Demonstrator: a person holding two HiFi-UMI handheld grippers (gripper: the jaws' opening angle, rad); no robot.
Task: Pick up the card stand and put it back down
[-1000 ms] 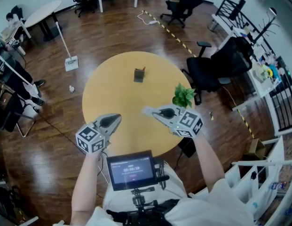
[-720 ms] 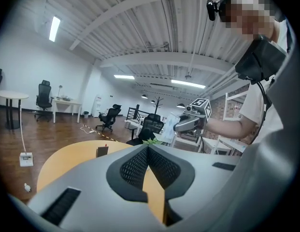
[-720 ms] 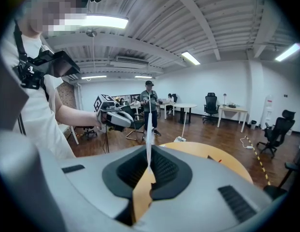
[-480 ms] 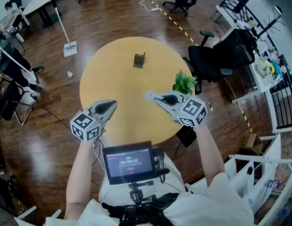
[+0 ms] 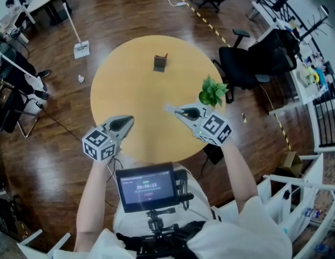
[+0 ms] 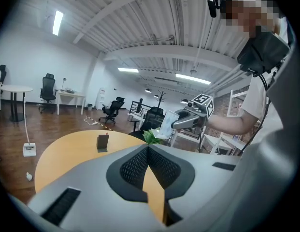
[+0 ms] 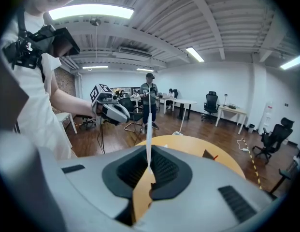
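Two hand-held grippers are held over the near half of the round surface (image 5: 120, 90), both well apart from the card stand (image 5: 160, 63), which stands upright at 12 o'clock on the far half. The left hand-held gripper (image 5: 127, 124), at 7 o'clock, is clenched with nothing between its jaws. The right hand-held gripper (image 5: 175, 111), toward 5 o'clock, is clenched on a thin white card (image 7: 148, 129), held edge-up. A potted plant (image 5: 212, 92) sits at 3 o'clock by the rim, near the right hand-held gripper. The step in hand appears to be the approach to the stand. Since only the left unit is free, release its jaws before reaching and advance toward 12 o'clock. Straddle the stand's body low and square, then close firmly. Lift straight up, keep the stand upright, and set it back flat on its base before letting go. Keep the card-bearing unit clear of the plant's leaves during the reach.
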